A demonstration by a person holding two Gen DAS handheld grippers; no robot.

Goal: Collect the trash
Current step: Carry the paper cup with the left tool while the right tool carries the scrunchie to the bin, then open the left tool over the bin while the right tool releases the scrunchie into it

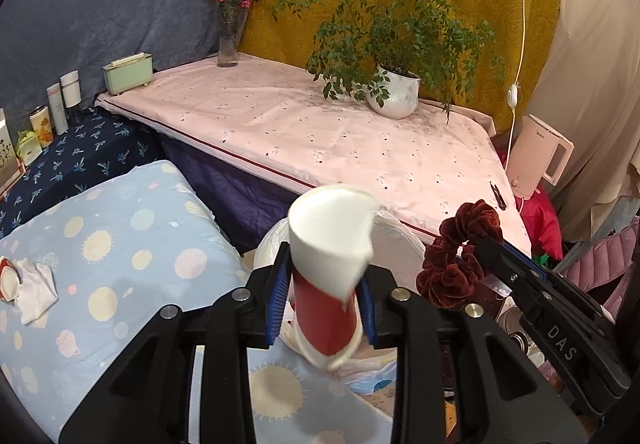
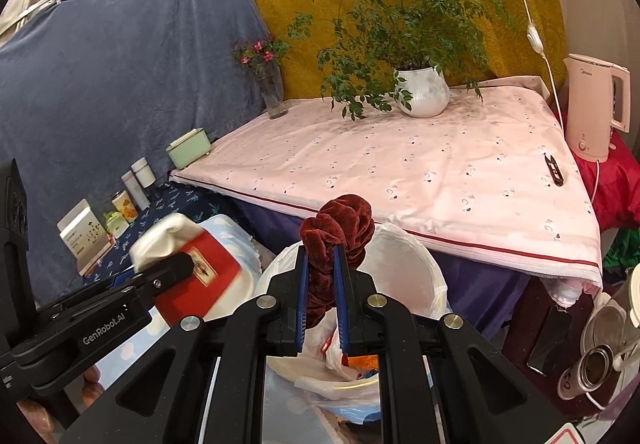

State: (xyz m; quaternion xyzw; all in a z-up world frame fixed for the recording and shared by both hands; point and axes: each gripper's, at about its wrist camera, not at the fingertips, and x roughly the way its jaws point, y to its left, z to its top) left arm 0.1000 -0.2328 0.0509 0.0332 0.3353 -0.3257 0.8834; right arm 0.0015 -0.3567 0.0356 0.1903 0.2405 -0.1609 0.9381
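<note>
The red-and-white paper cup [image 1: 332, 268] sits clamped between the jaws of the left gripper [image 1: 324, 308], mouth tilted upward, directly above the white bag-lined trash bin [image 2: 404, 276]. Just beside it, the right gripper [image 2: 322, 300] holds a dark red velvet scrunchie [image 2: 340, 236] in narrowly closed jaws, also over the bin opening. A crumpled tissue [image 1: 34, 290] and another red-and-white cup [image 1: 8, 278] lie well apart on the blue dotted bed cover [image 1: 120, 228]. Behind the bin stands the desk [image 1: 320, 131] under a pink cloth, carrying a potted plant [image 1: 394, 93], a flower vase [image 1: 230, 37] and a green box [image 1: 128, 73]. A pink kettle [image 2: 596, 111] stands at its right end.
</note>
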